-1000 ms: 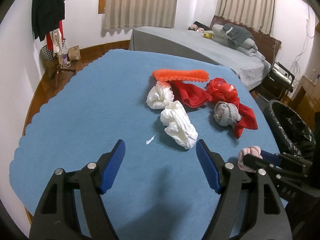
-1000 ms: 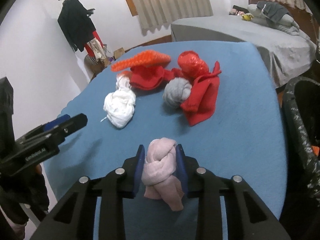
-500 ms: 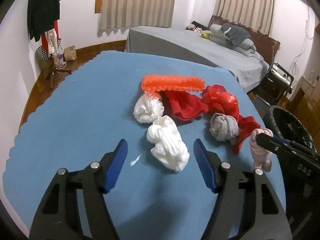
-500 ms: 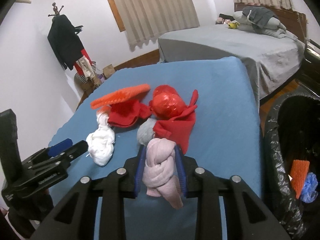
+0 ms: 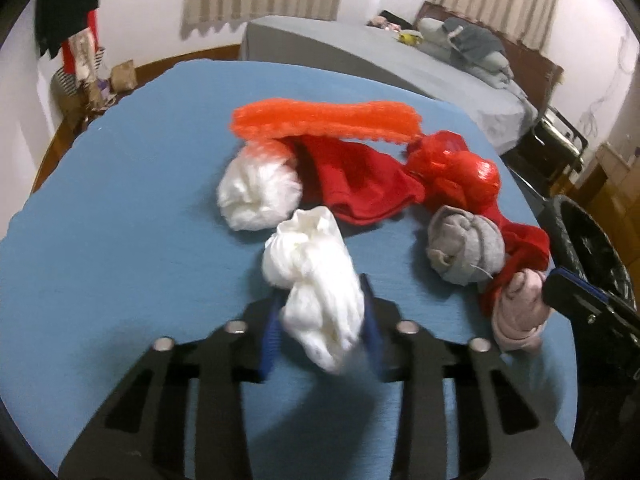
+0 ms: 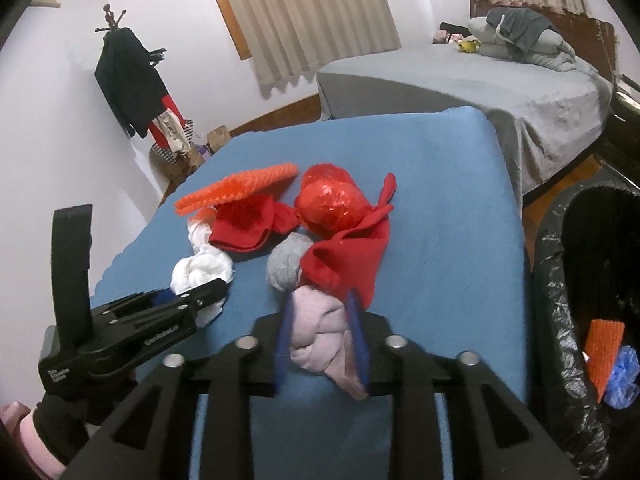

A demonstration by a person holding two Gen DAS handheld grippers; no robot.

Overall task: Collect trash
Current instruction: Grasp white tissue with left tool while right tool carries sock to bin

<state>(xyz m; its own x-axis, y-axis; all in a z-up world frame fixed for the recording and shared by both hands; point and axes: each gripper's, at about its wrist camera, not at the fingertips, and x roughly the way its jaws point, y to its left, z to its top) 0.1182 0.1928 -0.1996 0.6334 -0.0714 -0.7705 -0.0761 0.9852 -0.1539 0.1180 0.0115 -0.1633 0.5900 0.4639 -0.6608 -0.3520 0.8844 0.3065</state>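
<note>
Both claws are loaded over the blue table (image 6: 460, 208): the left gripper (image 5: 320, 334) is clamped on a knotted white bundle (image 5: 316, 276), whose long axis runs forward out of the fingers, while the right gripper (image 6: 322, 340) pinches a pink knotted rag (image 6: 324, 340) (its tail hanging below the pads). The black-lined trash bin (image 6: 560, 280) stands just off the table's edge to the right of the right claw, making that hand the nearer one; open cloth lies between. Ahead of both remain a grey ball (image 5: 466, 248), red cloths (image 5: 360, 184) and an orange strip (image 5: 324, 120).
</note>
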